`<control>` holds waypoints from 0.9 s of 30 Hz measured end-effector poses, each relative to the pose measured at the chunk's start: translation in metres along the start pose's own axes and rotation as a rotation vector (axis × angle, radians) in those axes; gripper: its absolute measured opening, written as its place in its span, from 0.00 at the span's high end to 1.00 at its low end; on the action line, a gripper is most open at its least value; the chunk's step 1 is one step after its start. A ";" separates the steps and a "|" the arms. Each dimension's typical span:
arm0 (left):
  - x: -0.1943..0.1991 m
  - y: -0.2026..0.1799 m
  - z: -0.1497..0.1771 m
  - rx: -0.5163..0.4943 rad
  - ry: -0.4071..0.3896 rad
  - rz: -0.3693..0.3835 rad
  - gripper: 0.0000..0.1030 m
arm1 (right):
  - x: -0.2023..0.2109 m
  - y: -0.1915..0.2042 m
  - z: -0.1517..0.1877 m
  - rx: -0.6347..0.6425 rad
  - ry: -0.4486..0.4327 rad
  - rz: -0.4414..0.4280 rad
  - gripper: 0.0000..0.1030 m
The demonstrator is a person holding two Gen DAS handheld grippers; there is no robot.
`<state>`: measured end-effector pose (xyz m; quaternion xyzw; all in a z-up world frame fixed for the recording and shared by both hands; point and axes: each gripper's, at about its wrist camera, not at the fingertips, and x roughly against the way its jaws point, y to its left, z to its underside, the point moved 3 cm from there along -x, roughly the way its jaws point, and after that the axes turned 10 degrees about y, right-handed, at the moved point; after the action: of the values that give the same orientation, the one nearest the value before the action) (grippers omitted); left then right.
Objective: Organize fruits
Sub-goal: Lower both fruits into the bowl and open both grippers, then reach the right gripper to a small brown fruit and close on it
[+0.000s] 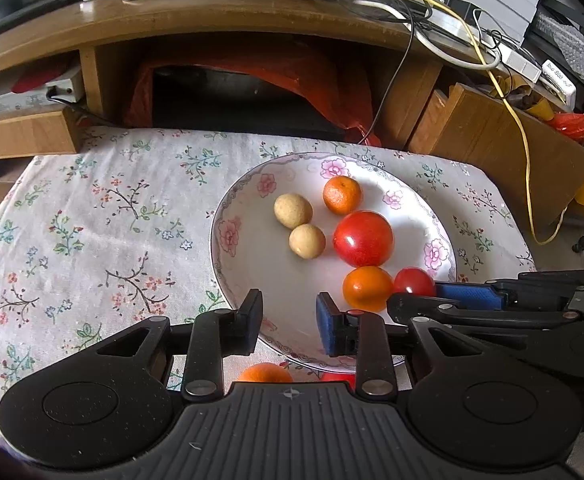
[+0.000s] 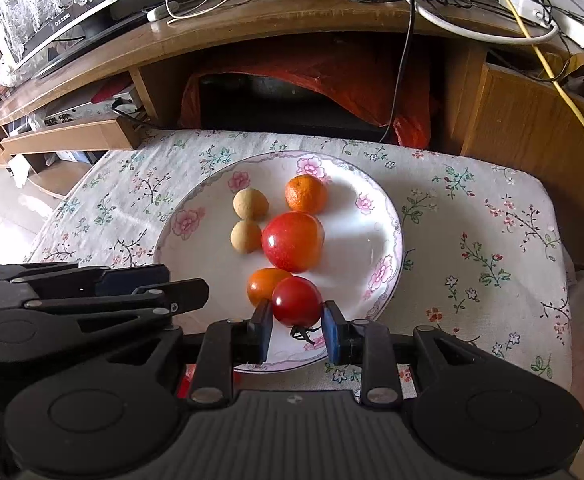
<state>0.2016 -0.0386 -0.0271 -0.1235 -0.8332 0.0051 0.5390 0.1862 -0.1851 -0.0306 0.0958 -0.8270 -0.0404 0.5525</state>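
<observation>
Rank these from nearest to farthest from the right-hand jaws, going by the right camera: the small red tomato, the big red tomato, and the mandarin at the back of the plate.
1. Small red tomato: between the jaws of the right gripper, at the plate's near edge.
2. Big red tomato: mid-plate, just behind.
3. Mandarin: toward the far rim.

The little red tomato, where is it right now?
The little red tomato sits at the near edge of the plate, between the right gripper's jaws, touching the orange tomato on its left.
</observation>
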 end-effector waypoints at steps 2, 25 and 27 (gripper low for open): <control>0.002 0.000 0.000 -0.001 -0.005 -0.005 0.59 | 0.001 -0.001 0.000 -0.006 -0.003 0.005 0.71; 0.019 0.003 0.009 0.002 -0.033 -0.016 0.43 | 0.023 0.006 0.008 -0.022 -0.037 0.002 0.71; 0.022 0.003 0.013 -0.010 -0.031 -0.025 0.42 | 0.025 0.008 0.012 -0.018 -0.039 -0.001 0.71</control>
<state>0.1816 -0.0298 -0.0136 -0.1159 -0.8430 -0.0040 0.5253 0.1649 -0.1825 -0.0112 0.0905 -0.8371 -0.0501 0.5372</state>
